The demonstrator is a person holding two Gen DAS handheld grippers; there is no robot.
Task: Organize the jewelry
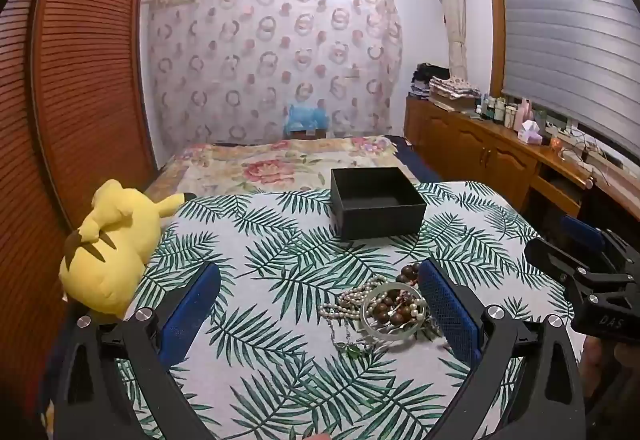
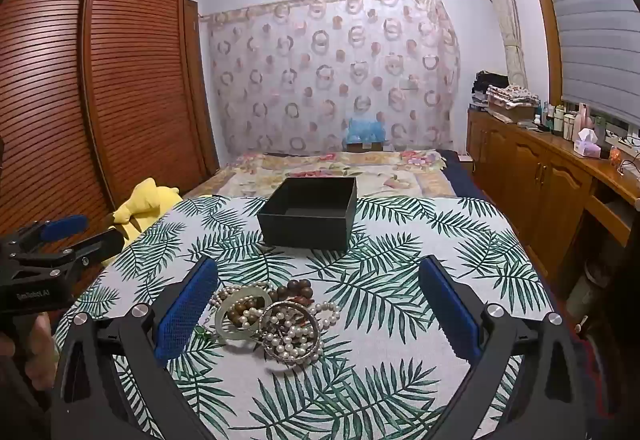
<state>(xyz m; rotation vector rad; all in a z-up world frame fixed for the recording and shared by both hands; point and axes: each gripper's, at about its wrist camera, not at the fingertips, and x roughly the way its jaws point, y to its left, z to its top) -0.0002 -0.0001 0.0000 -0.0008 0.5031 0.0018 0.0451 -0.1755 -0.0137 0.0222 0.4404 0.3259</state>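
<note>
A tangled pile of jewelry [image 1: 386,306] lies on the palm-leaf cloth: pearl strands, brown wooden beads, a pale bangle and a chain with a green pendant. It also shows in the right wrist view [image 2: 272,320]. An open, empty black box [image 1: 376,202] stands behind it, also in the right wrist view [image 2: 310,212]. My left gripper [image 1: 320,280] is open and empty, the pile just inside its right finger. My right gripper [image 2: 320,276] is open and empty, the pile beside its left finger.
A yellow plush toy [image 1: 110,244] lies at the table's left edge. A bed with a floral cover [image 1: 280,164] is behind the table. A wooden wardrobe [image 2: 100,80] stands left, and wooden cabinets [image 2: 540,176] with bottles stand right.
</note>
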